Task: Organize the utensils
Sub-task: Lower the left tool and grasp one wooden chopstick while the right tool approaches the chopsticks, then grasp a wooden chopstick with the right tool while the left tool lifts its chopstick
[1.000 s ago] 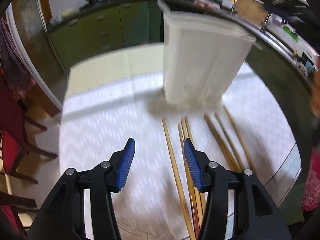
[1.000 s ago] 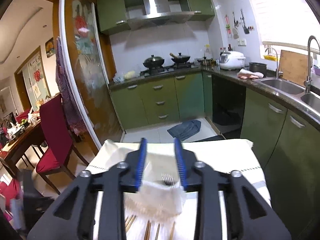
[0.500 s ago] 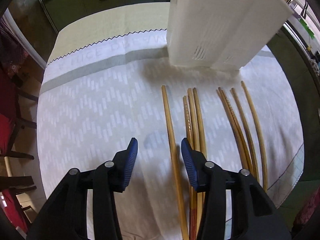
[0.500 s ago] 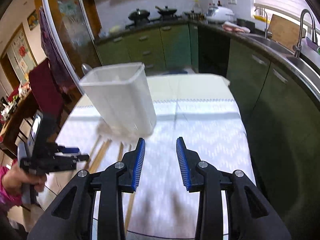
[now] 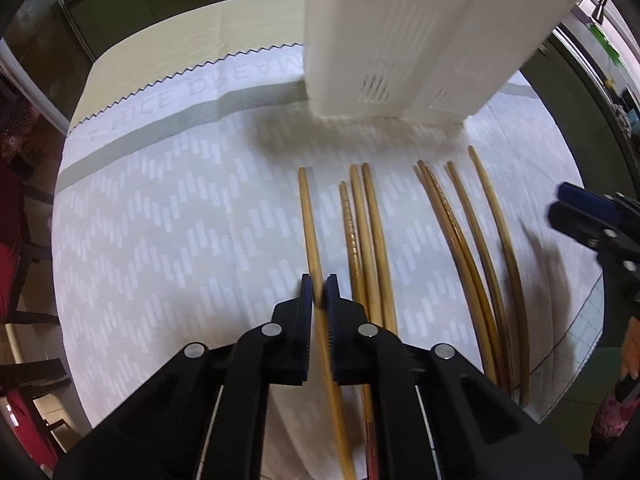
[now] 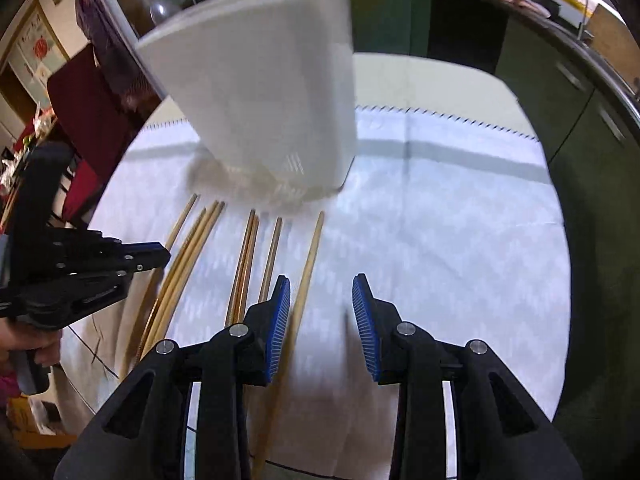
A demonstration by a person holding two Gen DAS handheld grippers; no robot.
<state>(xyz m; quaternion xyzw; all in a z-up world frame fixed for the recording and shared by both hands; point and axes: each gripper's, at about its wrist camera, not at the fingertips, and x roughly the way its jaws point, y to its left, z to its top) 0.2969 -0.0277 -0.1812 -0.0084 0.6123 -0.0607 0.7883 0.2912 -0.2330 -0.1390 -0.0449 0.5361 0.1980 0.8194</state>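
Several wooden chopsticks (image 5: 376, 232) lie side by side on the white tablecloth (image 5: 180, 220), in front of a tall white utensil holder (image 5: 400, 40). My left gripper (image 5: 319, 280) points steeply down and is shut on the leftmost chopstick (image 5: 309, 216), which runs between its pads. My right gripper (image 6: 322, 284) hangs open over the cloth. The rightmost chopstick (image 6: 310, 256) passes just inside its left finger (image 6: 280, 320) with no pad pressing on it. The holder (image 6: 272, 92) stands behind the chopstick tips. Each gripper shows at the edge of the other's view: the right gripper (image 5: 580, 212), the left gripper (image 6: 152, 258).
The cloth's near edge (image 6: 340, 468) runs below my right gripper. Red chairs (image 6: 92, 92) stand at the table's left side. Green kitchen cabinets (image 6: 572, 92) line the back and right. A person's hand (image 6: 24, 348) holds the left gripper's handle.
My left gripper sank to the table and its jaws closed on the leftmost chopstick. My right gripper dropped and tipped from facing the kitchen to looking down at the chopsticks, jaws unchanged.
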